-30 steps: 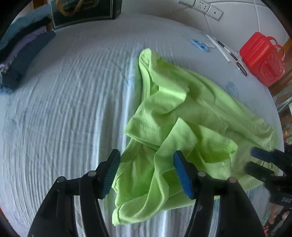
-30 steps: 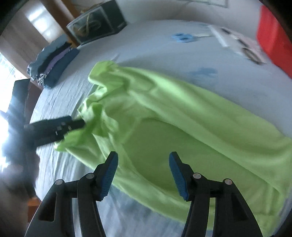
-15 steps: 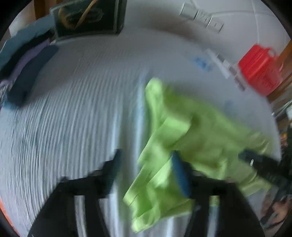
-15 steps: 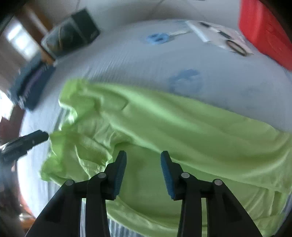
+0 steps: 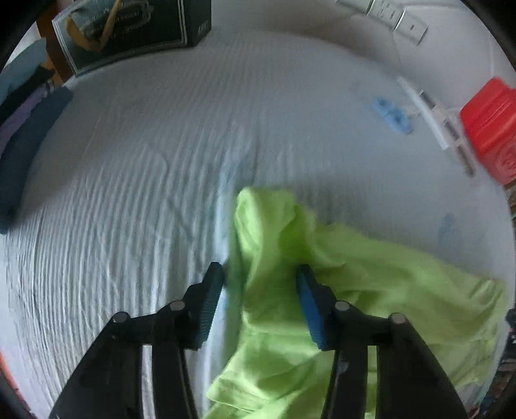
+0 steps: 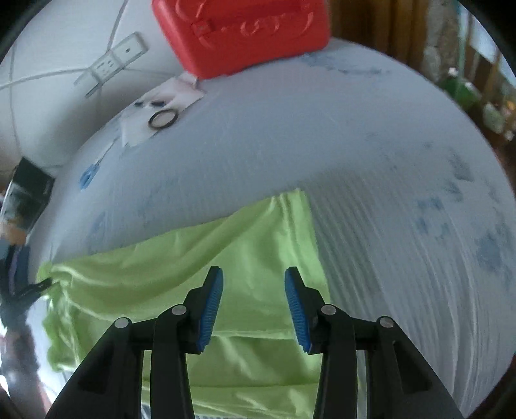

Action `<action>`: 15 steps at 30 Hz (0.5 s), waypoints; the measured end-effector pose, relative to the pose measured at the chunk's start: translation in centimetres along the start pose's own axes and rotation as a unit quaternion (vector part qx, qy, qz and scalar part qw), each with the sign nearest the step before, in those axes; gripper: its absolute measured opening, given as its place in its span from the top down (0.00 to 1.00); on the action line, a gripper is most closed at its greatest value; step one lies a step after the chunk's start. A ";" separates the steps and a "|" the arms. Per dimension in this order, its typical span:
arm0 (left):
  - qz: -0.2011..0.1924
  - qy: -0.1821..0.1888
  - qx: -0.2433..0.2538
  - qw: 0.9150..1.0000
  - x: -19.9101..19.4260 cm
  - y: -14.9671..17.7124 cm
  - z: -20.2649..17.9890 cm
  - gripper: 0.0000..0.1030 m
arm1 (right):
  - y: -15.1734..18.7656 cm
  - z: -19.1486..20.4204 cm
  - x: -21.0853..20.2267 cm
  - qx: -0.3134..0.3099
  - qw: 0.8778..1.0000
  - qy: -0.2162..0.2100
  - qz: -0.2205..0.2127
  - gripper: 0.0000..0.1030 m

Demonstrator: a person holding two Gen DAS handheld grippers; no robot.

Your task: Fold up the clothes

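Pale ribbed bedding covers the whole work surface. One lime-green garment lies crumpled at its near edge. One left gripper is spread open, a raised fold of the garment standing between its blue pads; contact cannot be confirmed. One right gripper is likewise open, poised over the garment's flatter portion and holding nothing. One red plastic case, one black box with illegible print, one stack of dark folded clothes, one blue scissors and one black ring on white paper are present. No writing is readable.
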State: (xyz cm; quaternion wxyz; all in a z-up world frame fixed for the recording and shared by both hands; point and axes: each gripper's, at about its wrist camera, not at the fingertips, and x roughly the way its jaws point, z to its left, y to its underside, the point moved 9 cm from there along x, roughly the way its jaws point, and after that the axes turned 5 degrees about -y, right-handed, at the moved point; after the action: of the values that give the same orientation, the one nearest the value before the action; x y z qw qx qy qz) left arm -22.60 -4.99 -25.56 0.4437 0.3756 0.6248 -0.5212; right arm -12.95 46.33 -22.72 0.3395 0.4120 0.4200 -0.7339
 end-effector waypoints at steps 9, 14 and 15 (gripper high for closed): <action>0.004 -0.014 -0.001 1.000 -1.4 -0.6 1.9 0.33 | -1.0 -3.3 1.7 -0.042 0.992 0.112 0.027 0.62; -0.026 0.002 0.008 1.000 -4.1 -2.8 0.7 0.15 | -3.2 -3.8 -0.6 0.002 0.999 0.043 0.008 0.60; -0.028 0.009 0.007 1.000 -4.7 -2.9 0.3 0.15 | -3.4 -3.7 -0.8 0.000 0.999 0.046 0.006 0.60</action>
State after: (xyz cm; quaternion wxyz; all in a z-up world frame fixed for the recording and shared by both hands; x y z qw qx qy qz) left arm -23.71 -5.80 -20.26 0.4206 0.3660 0.6354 -0.5343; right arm -14.25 51.16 -21.97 0.3242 0.4478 0.4323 -0.7124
